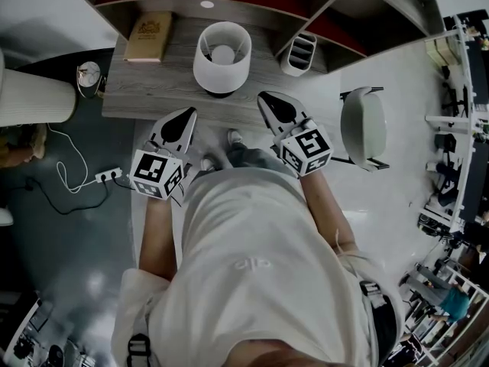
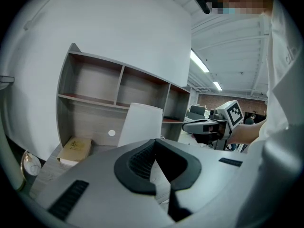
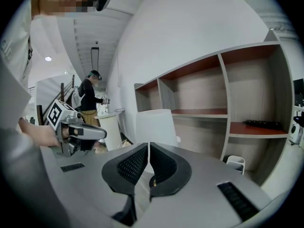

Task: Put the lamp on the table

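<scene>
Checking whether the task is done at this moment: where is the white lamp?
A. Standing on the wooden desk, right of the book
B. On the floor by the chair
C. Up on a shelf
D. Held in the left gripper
A: the lamp stands on the desk to the right of the book, while the left gripper and right gripper are shut, empty and short of it.
</scene>
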`<state>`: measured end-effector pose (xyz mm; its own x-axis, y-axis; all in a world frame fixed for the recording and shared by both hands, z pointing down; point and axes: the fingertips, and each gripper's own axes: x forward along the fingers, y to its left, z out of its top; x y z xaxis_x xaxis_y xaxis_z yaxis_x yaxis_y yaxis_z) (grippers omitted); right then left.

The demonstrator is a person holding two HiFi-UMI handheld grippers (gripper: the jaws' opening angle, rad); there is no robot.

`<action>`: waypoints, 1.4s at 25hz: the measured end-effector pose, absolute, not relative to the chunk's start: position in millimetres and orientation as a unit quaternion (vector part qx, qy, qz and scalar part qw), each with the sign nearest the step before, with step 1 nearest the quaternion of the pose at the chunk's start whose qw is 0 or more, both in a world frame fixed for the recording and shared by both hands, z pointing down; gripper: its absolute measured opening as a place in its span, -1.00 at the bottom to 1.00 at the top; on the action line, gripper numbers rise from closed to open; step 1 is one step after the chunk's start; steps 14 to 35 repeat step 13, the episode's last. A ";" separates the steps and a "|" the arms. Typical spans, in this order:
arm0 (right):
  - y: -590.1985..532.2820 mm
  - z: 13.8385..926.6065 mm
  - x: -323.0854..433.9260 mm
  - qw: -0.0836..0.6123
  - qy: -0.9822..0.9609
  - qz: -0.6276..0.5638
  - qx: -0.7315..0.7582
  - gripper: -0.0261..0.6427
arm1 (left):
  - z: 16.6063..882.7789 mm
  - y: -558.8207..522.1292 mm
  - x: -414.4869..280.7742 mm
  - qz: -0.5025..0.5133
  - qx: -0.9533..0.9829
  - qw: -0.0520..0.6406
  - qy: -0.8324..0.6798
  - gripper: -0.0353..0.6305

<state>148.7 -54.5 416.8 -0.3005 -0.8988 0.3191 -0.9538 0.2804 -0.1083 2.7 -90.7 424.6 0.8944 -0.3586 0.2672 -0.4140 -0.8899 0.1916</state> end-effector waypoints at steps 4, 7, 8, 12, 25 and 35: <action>-55.8 418.4 145.6 0.096 -0.797 0.141 0.580 -0.80 | 426.8 -89.7 -1.1 0.116 0.964 0.125 -0.204 -0.85; -56.0 420.4 144.5 0.097 -0.797 0.142 0.578 -0.80 | 428.6 -88.2 -2.6 0.117 0.963 0.127 -0.205 -0.85; -55.9 420.9 143.8 0.097 -0.797 0.143 0.578 -0.80 | 428.7 -87.7 -3.5 0.117 0.963 0.127 -0.205 -0.85; -56.6 422.5 142.1 0.099 -0.797 0.144 0.578 -0.80 | 428.7 -87.6 -6.8 0.117 0.963 0.129 -0.206 -0.85; -56.7 422.8 141.9 0.099 -0.797 0.145 0.579 -0.80 | 428.9 -87.6 -7.4 0.117 0.963 0.129 -0.207 -0.85; -56.7 422.8 141.9 0.099 -0.797 0.145 0.579 -0.80 | 428.9 -87.6 -7.4 0.117 0.963 0.129 -0.207 -0.85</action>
